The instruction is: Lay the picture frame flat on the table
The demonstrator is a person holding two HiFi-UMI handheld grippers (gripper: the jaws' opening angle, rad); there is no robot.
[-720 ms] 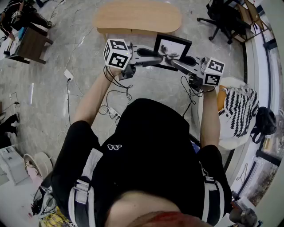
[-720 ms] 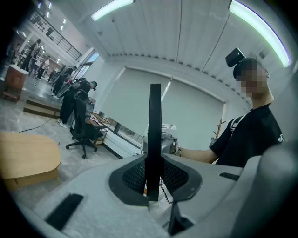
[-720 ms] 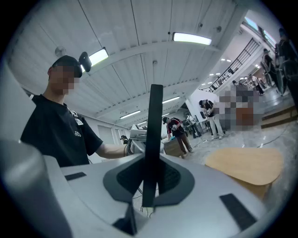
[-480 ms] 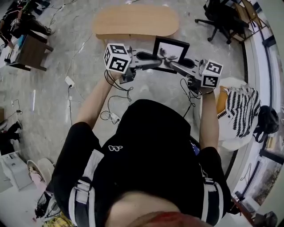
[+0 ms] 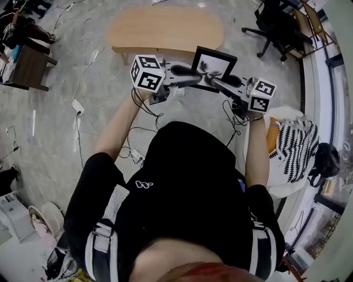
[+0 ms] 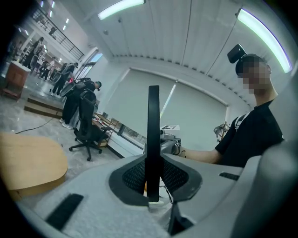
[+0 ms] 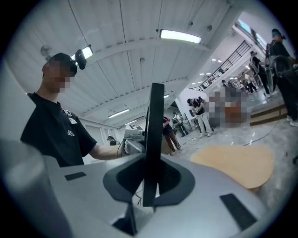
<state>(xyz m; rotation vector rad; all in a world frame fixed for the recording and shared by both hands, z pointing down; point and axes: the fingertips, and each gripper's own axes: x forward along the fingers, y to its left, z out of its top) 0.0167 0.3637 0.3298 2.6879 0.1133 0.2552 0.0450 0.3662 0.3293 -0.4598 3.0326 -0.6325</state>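
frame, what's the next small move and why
Probably carry the frame forward until it hangs over the table. The left gripper and the right gripper are both clamped on its edge, so the hold looks secure. In the head view, though, it sits mostly over the floor and only reaches the table's near edge. Lowering it flat should come after that.

Light: bright, even, from long white ceiling strip lamps | Shadows: soft, faint on grey stone floor | Lens: strong fisheye bending, dark rounded corners | Focus: nearest foreground soft, distance fairly sharp
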